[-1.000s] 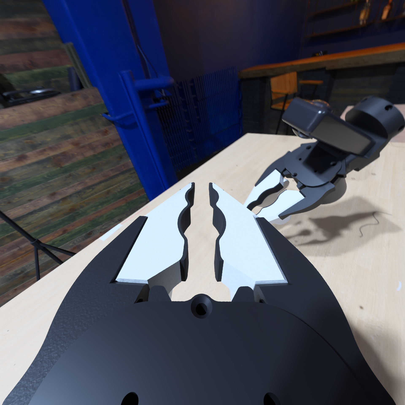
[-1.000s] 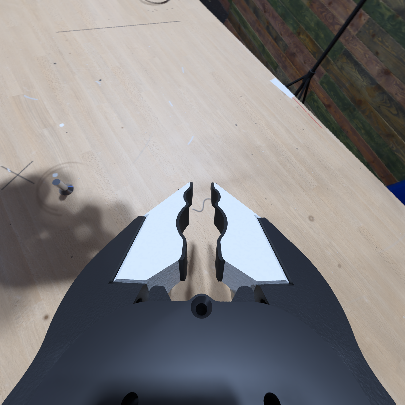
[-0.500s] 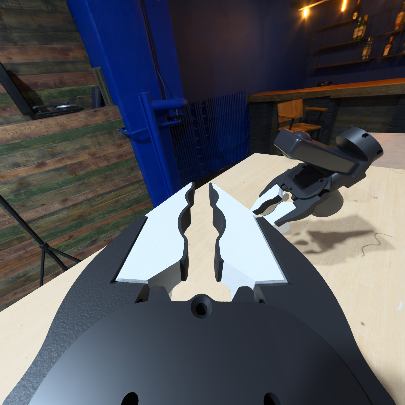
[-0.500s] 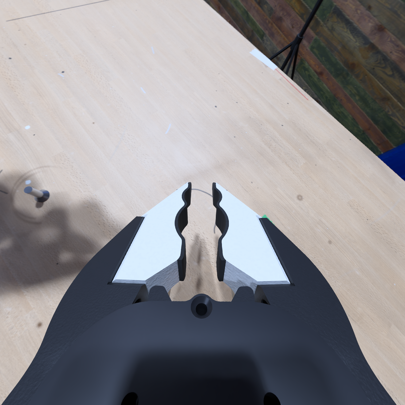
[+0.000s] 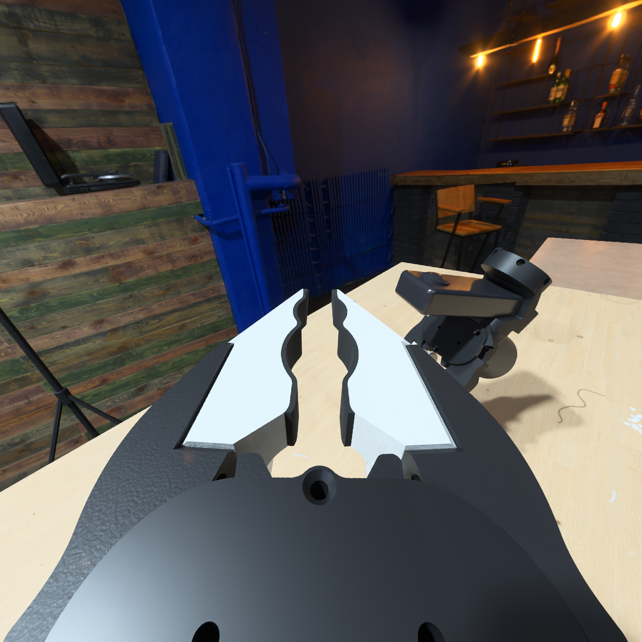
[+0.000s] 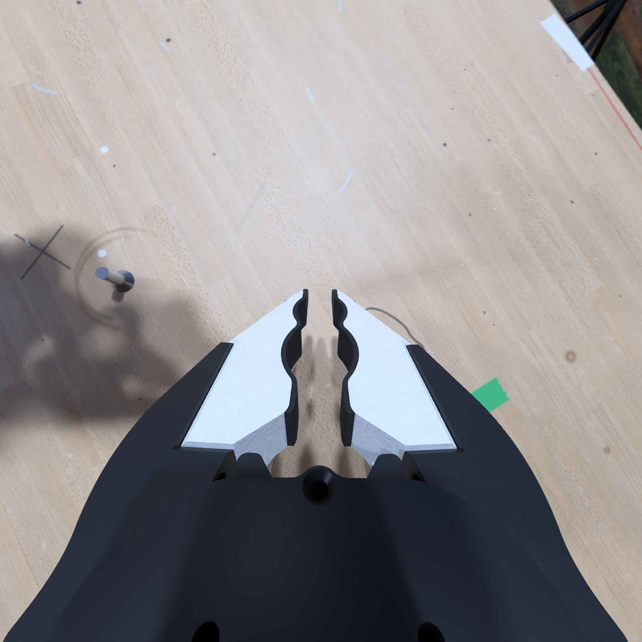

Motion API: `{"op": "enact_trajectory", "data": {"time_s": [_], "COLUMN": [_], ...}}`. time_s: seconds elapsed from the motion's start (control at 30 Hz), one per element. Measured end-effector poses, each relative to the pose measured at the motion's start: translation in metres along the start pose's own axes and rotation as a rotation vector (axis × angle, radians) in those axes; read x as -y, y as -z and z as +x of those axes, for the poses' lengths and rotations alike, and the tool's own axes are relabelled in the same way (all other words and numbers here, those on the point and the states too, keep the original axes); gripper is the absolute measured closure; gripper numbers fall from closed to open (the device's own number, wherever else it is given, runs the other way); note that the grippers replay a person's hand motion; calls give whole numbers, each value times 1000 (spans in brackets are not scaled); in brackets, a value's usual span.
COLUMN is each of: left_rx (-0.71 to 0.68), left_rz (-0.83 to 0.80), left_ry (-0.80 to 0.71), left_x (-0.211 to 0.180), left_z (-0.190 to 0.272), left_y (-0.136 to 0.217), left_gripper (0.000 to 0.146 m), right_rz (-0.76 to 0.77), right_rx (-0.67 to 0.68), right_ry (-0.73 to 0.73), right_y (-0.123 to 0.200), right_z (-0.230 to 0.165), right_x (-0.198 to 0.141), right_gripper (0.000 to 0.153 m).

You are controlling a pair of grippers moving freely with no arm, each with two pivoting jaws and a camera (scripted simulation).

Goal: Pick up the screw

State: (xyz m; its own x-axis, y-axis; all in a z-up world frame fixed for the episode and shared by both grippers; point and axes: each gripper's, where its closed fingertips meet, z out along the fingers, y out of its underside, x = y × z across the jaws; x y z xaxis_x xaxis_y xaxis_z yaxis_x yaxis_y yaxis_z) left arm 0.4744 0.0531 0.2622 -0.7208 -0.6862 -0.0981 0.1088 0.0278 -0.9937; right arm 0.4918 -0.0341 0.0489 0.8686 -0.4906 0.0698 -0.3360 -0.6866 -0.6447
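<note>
The screw (image 6: 114, 277) is small and grey with a pale shank. It rests on the light wooden table (image 6: 417, 173), left of and slightly beyond my right gripper (image 6: 318, 295), in a patch of shadow. My right gripper hovers over the table with its white fingers a narrow gap apart and nothing between them. My left gripper (image 5: 318, 295) is also slightly open and empty, pointing past the table edge toward a blue column. The right gripper's dark body (image 5: 458, 312) shows in the left wrist view, to the right, tilted down at the table. The screw does not show there.
A black cross mark (image 6: 41, 252) is drawn left of the screw. Green tape (image 6: 490, 394) lies right of my right gripper. White tape (image 6: 566, 43) marks the table's right edge. A blue column (image 5: 215, 139), a plank wall and a bar counter (image 5: 521, 173) stand beyond the table.
The right gripper has pitched down and come closer to the table top. The left gripper has tilted upward, showing more of the room. The screw has not moved.
</note>
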Motion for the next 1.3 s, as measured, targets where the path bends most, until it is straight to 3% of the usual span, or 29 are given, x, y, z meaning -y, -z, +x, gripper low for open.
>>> {"op": "enact_trajectory", "data": {"time_s": [0.4, 0.7, 1.3], "left_rx": [-19, -24, -33], "left_rz": [-26, -40, -42], "left_ry": [6, 3, 6], "left_x": [-5, -9, -8], "left_z": [2, 4, 5], "left_y": [-3, -6, -5], "left_gripper": [133, 133, 134], "right_rz": [-81, -27, -39], "right_rx": [191, 303, 399], "right_ry": [138, 242, 332], "right_y": [-3, 1, -10], "right_z": [-43, -78, -115], "right_x": [-15, -5, -3], "right_gripper": [144, 144, 143]}}
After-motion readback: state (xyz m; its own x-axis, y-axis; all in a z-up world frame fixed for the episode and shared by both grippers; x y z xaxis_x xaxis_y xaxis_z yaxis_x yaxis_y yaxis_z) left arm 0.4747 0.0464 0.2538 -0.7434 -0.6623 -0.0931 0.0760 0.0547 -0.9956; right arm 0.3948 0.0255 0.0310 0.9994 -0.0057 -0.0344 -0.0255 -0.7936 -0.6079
